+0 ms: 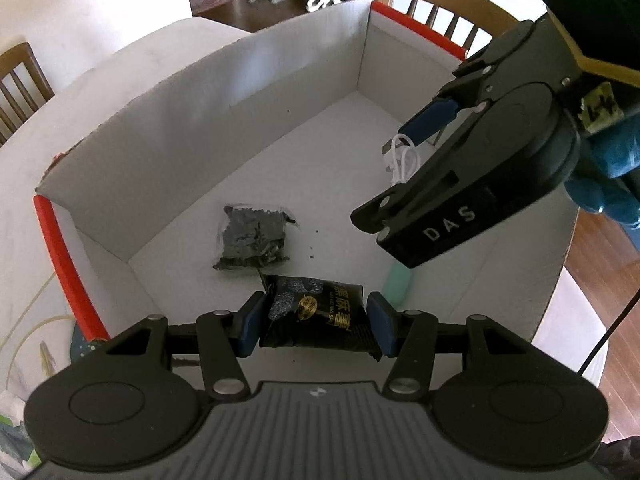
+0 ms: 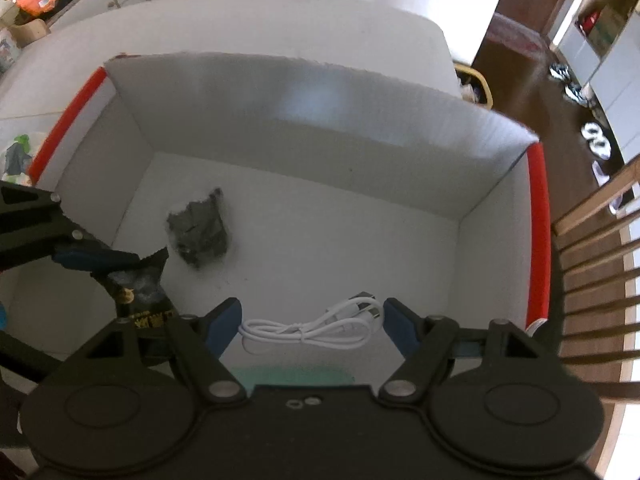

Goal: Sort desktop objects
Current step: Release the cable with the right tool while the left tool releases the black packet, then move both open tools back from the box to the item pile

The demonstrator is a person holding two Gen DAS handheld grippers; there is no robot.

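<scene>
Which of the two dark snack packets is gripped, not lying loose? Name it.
The glossy black packet with gold lettering, pinched between the left tongs. The clear-wrapped dark packet lies loose on the box floor.

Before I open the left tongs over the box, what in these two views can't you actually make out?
- Mint-green item: left view, mostly behind the right tongs; right view, blurred and cut by the tool body.
- White cable: left view shows only a loop.
- Black snack packet in the left tongs: lower end hidden, so whether it touches the box floor is unclear.
- Clear bag of dark pieces: contents too blurred to name.
</scene>
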